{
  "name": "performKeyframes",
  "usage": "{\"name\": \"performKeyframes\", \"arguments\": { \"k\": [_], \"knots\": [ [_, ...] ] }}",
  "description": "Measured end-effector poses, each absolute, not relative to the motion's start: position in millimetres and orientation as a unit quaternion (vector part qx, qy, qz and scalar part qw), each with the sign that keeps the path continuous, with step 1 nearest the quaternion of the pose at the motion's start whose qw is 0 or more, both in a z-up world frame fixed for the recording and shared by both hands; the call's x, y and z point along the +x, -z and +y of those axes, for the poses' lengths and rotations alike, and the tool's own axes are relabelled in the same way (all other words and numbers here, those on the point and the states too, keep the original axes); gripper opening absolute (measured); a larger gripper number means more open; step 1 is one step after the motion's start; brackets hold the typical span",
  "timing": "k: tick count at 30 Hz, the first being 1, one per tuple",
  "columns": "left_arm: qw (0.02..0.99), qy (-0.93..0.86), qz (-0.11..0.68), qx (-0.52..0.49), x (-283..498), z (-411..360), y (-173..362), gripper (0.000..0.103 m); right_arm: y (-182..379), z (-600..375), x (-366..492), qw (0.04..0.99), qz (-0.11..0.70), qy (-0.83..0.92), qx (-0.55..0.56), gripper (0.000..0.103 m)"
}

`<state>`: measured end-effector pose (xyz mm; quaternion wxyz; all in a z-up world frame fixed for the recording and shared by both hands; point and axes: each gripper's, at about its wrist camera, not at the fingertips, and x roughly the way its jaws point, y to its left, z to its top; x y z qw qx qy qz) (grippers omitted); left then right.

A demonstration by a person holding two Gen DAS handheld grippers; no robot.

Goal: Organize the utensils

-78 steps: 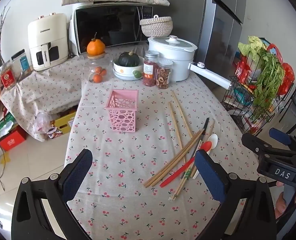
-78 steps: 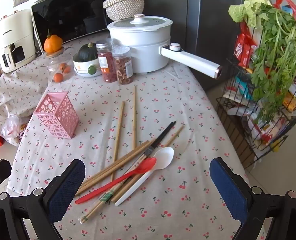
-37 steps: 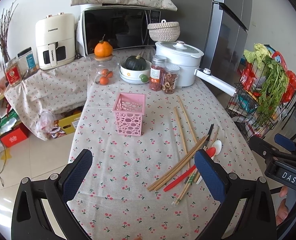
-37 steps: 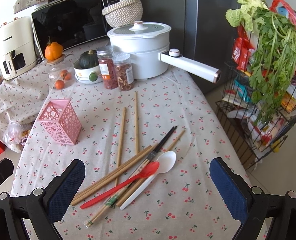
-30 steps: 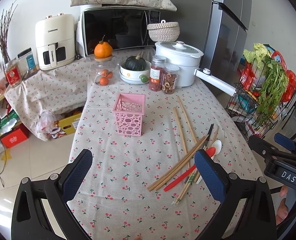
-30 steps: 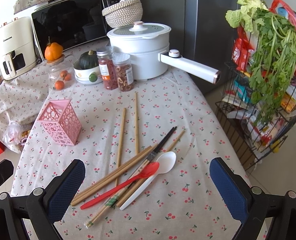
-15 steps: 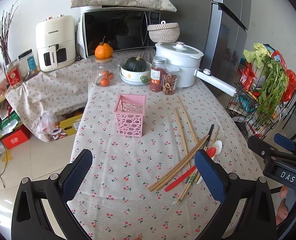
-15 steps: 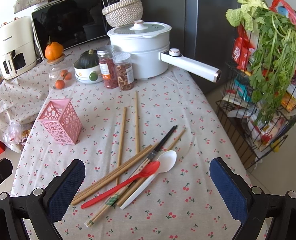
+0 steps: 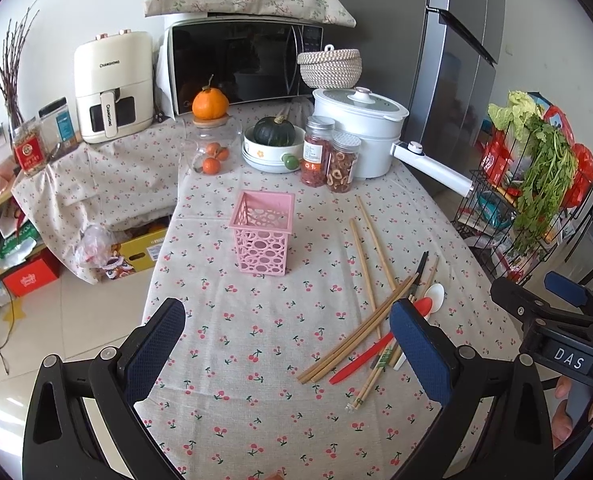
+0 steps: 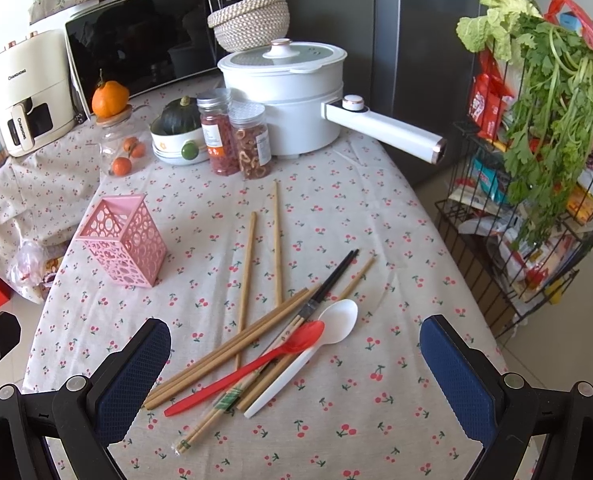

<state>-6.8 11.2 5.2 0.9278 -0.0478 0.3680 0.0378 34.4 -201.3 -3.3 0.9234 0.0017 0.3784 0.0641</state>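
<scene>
Drawn back slightly from surface (image 10: pixel 376 208), left gripper (image 9: pixel 288 344) and right gripper (image 10: pixel 296 364) wide open, empty; best pinching red plastic spoon (image 10: pixel 252 364) mid-handle, then dropping upright into pink perforated plastic holder (image 10: pixel 122 240) near left edge.

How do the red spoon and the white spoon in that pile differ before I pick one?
The red spoon has a slimmer bowl and a thin handle; the white spoon has a broader, rounder bowl and a wider handle. The red one rests on top of the chopsticks, while the white one lies at the pile's right edge, mostly on the tablecloth. Both point the same diagonal way, bowls away from the grippers.
</scene>
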Motion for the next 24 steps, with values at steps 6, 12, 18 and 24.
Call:
{"name": "performKeyframes", "arguments": {
  "k": [6,12,18,24],
  "knots": [
    [0.928,-0.038,0.367,-0.048,-7.2,11.6,-6.6,0.103,4.0,-202.3,35.0,0.923,0.380,-0.064,0.006,0.102],
    [0.928,-0.038,0.367,-0.047,-7.5,11.7,-6.2,0.103,3.9,-202.8,35.0,0.923,0.380,-0.064,0.006,0.102],
    [0.928,-0.038,0.367,-0.048,-7.4,11.6,-6.2,0.103,4.0,-203.3,34.8,0.922,0.381,-0.065,0.007,0.102],
    [0.928,-0.038,0.367,-0.048,-7.3,11.4,-6.2,0.103,5.3,-204.3,34.9,0.921,0.383,-0.064,0.009,0.102]
  ]
}}
